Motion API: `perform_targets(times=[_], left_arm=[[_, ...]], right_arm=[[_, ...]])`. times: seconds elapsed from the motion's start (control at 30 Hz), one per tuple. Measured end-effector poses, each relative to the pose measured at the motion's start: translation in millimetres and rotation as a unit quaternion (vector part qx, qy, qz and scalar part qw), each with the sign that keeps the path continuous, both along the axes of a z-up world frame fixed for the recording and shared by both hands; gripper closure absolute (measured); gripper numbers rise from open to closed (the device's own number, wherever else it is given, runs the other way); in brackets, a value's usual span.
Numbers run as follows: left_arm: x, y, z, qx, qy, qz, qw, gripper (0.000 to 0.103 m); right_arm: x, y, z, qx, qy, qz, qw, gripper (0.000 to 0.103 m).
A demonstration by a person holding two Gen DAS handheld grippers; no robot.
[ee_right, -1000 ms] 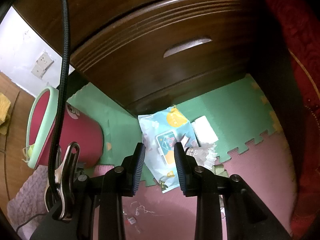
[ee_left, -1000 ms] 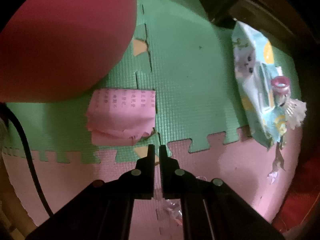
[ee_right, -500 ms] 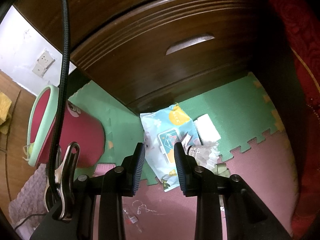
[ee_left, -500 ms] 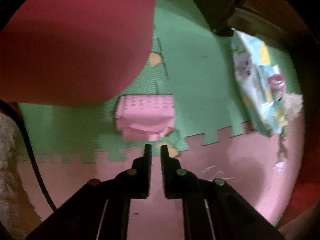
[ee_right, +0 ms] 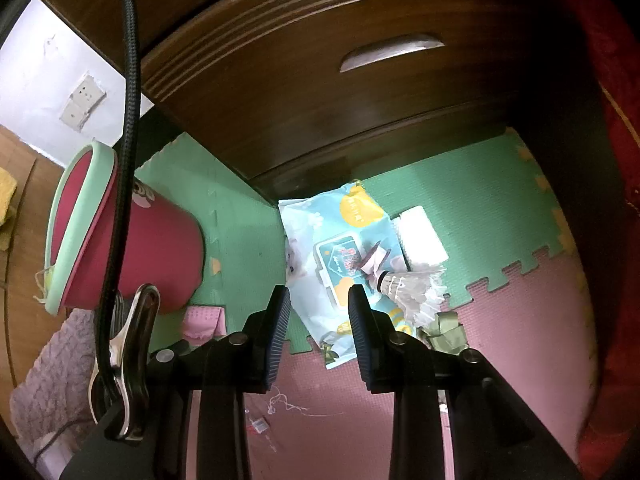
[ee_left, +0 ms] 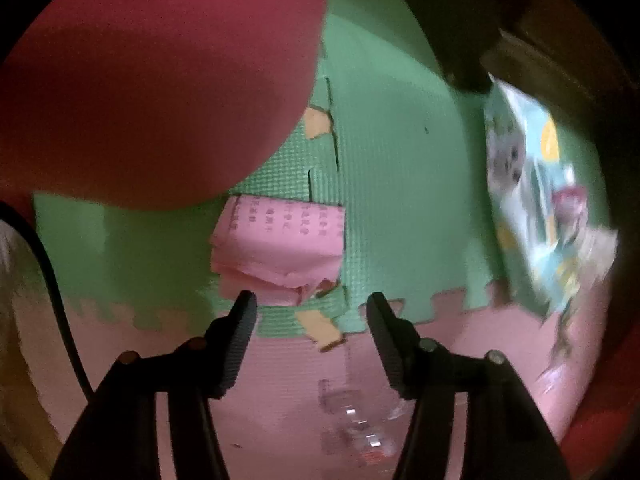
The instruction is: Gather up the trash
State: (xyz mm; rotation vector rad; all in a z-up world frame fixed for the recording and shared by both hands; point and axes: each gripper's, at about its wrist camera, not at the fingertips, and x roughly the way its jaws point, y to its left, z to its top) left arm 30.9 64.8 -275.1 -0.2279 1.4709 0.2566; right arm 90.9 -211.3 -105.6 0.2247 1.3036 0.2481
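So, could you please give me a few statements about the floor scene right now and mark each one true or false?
1. The left tongs are open and hold nothing. True.
2. The folded pink paper lies on the pink mat. False: it lies on the green mat, beside the red bin.
3. A shuttlecock rests by the wet wipes pack. True.
4. The right tongs grip the wet wipes pack. False: they are open, holding nothing.
5. The red bin has a green rim. True.
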Motion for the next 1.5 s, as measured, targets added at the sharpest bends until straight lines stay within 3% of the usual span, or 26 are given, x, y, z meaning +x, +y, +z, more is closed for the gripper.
perform_targets(times=[0.17,0.33,0.43,0.57,0.63,0.8,1.0,1.3,1.5], left_arm=[[3.7,7.1,-7.8,-0.010,-0.001,0.086,0.9963,0.038],[1.2,32.0,-20.5,-0.037,0.011,0.188,0.9814,0.039],[-0.9,39.8,-24.8,-0.047,0.012,0.220,0.9743,0.048],[-2.0,41.9,-24.3,-0.051,0.005,0.211,0.9762,0.065],[0.0,39.7,-23.1,-0.049,0.003,0.206,0.9773,0.067],[-2.8,33.5,-12.9,-0.025,0.015,0.143,0.9893,0.088],[-17.3,18.5,9.3,-0.007,0.024,0.037,0.9990,0.094],[-29.2,-5.9,42.3,-0.022,0.023,-0.035,0.9989,0.095],[-52.0,-3.8,71.8,-0.036,0.020,-0.062,0.9972,0.095]], right_arm=[[-1.7,4.3,-3.5,-0.005,0.005,0.013,1.000,0.072],[-4.3,2.2,-15.1,-0.019,0.022,0.018,0.999,0.072],[-3.8,-1.2,-22.2,-0.017,0.035,0.011,0.999,0.072],[-4.4,2.0,-27.1,-0.018,0.041,0.017,0.999,0.072],[-5.8,5.9,-29.2,-0.023,0.044,0.028,0.998,0.072],[-6.3,9.2,-32.9,-0.023,0.051,0.033,0.998,0.072],[-6.4,15.4,-30.8,-0.018,0.048,0.041,0.998,0.072],[-13.7,31.7,-36.7,-0.030,0.061,0.081,0.994,0.072],[-33.5,53.1,-57.4,-0.033,0.112,0.109,0.987,0.072]])
